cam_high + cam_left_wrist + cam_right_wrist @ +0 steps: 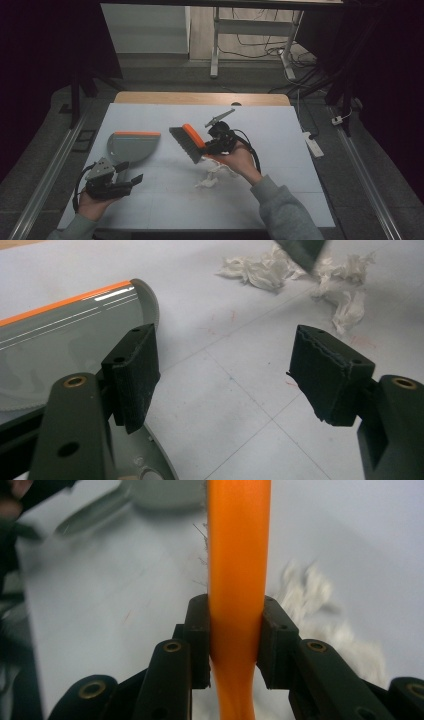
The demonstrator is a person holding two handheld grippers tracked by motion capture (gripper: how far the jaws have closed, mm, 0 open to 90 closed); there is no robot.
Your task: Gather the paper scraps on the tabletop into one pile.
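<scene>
Left gripper sits near the dustpan, jaws wide and empty. Right of the dustpan, right gripper clamps the brush by its orange handle; paper scraps lie below-right. Keep bristles low, sweep scraps toward the dustpan's lip

dim room, dark vignetted corners, blurred background (right gripper view)

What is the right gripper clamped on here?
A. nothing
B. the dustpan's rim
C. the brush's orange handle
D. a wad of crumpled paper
C: in the right gripper view the right gripper has both fingers pressed against the orange handle of the brush.
</scene>
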